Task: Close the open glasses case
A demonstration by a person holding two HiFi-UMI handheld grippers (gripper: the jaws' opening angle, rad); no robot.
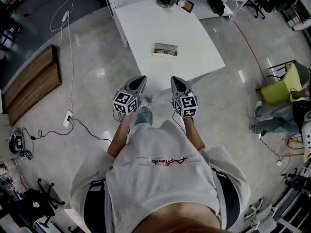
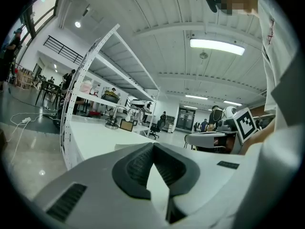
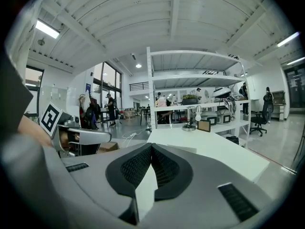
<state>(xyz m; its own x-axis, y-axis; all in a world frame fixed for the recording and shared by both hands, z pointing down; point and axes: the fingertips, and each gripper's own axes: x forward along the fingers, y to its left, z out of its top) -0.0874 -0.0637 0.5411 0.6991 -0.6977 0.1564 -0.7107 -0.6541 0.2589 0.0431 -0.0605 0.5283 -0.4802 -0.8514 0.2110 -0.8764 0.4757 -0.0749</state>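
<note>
One open glasses case point(image 1: 165, 49) on table point(image 1: 146, 23); left gripper point(image 1: 142, 78), right gripper point(image 1: 175, 79) jaws clenched, empty.

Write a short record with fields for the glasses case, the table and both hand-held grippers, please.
glasses case: open, lies near the table's middle, nothing touches it
table: white
left hand-held gripper: jaws together, empty, short of the case
right hand-held gripper: jaws together, empty, beside the left one
task: case not yet closed
</note>
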